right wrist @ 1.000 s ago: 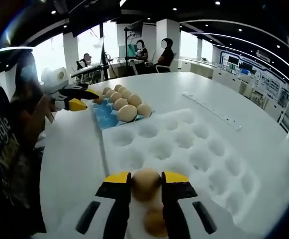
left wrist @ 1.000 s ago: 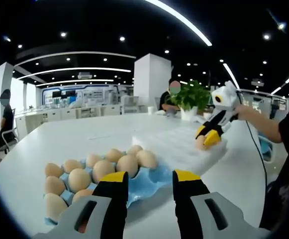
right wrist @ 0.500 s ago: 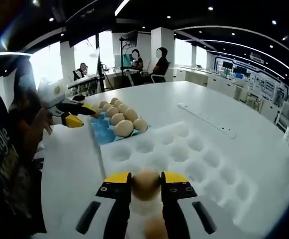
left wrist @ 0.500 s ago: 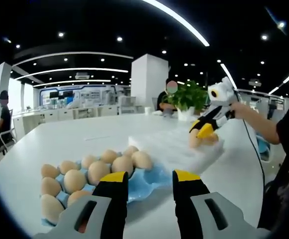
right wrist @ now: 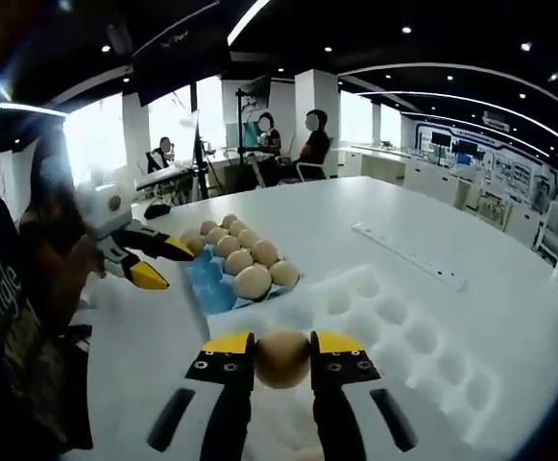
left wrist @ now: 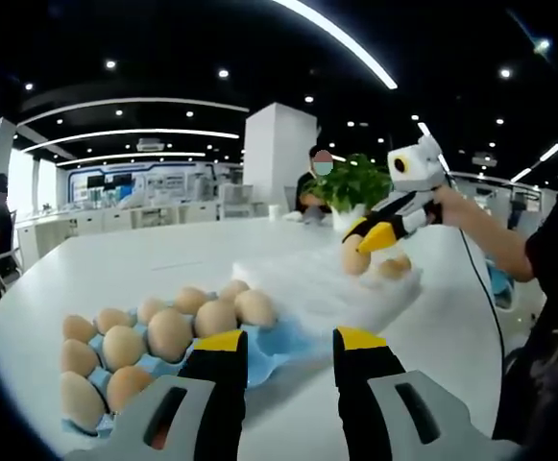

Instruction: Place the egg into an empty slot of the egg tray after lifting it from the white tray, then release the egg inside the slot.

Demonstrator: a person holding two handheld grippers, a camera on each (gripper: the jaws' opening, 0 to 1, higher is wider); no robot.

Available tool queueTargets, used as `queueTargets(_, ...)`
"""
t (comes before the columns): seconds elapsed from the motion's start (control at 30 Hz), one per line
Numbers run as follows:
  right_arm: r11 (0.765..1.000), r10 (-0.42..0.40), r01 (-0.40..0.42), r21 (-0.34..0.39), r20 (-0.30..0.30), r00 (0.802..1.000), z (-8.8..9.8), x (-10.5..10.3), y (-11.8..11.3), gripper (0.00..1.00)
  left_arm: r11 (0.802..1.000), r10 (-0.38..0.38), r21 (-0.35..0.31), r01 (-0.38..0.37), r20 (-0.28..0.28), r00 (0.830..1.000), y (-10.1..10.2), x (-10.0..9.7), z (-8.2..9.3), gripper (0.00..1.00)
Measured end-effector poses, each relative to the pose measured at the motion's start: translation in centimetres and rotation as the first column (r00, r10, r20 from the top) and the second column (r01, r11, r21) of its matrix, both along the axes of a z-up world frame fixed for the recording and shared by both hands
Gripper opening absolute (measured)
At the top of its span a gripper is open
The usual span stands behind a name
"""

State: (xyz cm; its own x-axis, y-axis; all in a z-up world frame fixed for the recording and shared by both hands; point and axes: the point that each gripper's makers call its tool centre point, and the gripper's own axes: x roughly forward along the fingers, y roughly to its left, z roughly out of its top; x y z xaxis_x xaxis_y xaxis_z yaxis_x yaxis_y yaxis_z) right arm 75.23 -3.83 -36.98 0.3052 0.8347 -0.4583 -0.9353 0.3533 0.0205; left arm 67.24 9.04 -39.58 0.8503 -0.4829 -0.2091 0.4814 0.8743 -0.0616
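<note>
My right gripper [right wrist: 280, 348] is shut on a brown egg [right wrist: 281, 358] and holds it in the air above the near end of the white foam tray [right wrist: 403, 331]. In the left gripper view that same right gripper [left wrist: 361, 248] hangs over the white tray [left wrist: 322, 288] with the egg [left wrist: 355, 257] in its jaws; another egg [left wrist: 394, 267] lies on that tray. The blue egg tray [left wrist: 283, 338] with several eggs sits just ahead of my open left gripper [left wrist: 288, 344]. In the right gripper view the blue egg tray [right wrist: 211, 290] lies left of the white tray, with the left gripper [right wrist: 175, 269] beside it.
Everything stands on a wide white table [left wrist: 154, 264]. A potted plant [left wrist: 351, 187] stands at its far side. A long white strip [right wrist: 408, 254] lies on the table beyond the white tray. People sit at desks in the background.
My right gripper has risen off the white tray with the egg held in it. The left gripper stays open near the blue tray, its view shifted slightly.
</note>
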Motion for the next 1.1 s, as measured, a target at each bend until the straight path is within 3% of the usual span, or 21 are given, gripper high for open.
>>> queueTargets(1.1, 0.992, 0.11, -0.107, 0.071, -0.033, 0.993, -0.1, -3.6, 5.3, 0.23, 0.997, -0.06, -0.04, 0.06, -0.014, 0.998, -3.4, 0.0, -0.7, 0.35)
